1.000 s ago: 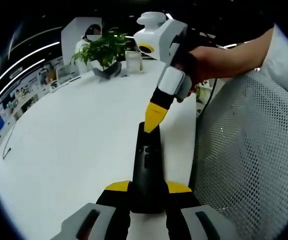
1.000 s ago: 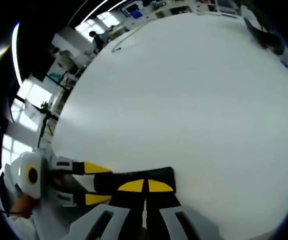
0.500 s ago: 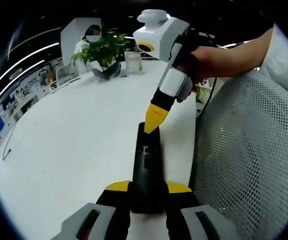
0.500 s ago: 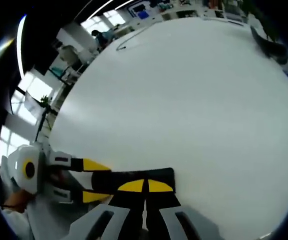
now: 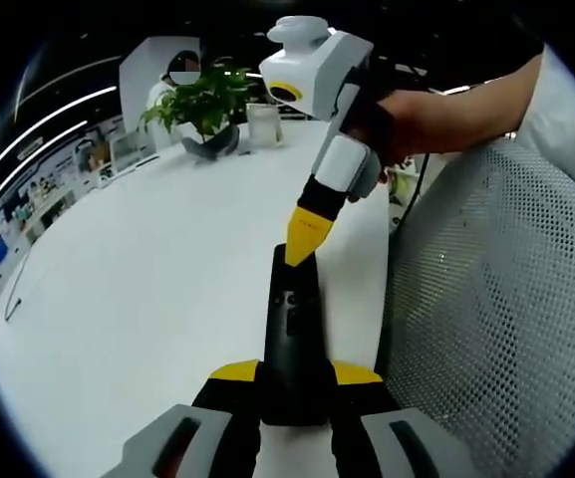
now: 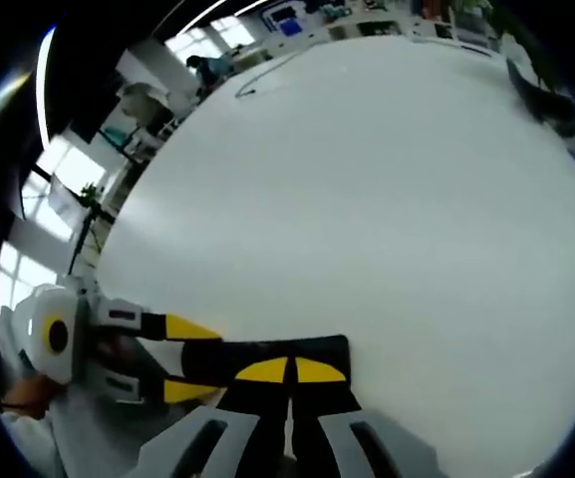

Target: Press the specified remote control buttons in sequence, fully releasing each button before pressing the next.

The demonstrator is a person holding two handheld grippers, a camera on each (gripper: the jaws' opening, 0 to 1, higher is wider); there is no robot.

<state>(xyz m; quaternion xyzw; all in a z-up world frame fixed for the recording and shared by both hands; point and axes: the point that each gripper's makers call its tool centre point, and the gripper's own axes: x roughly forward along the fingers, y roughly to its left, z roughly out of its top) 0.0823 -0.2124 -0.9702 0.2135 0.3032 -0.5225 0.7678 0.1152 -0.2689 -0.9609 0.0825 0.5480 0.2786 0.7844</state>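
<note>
Left tongs point(image 5: 295, 383) clamped on black remote point(image 5: 293, 339) over white surface point(image 5: 147, 289); right tongs point(image 5: 303, 244) together, yellow tip touching remote's far end.

**Right gripper eases toward the remote's far end**

From my left gripper view, the right gripper point(image 5: 301, 249) sits slightly higher and further left than a second ago, its yellow tips now nearer the far end of the remote point(image 5: 293, 339). My right gripper view has tilted, so the white table point(image 6: 387, 199) looks shifted.
</note>
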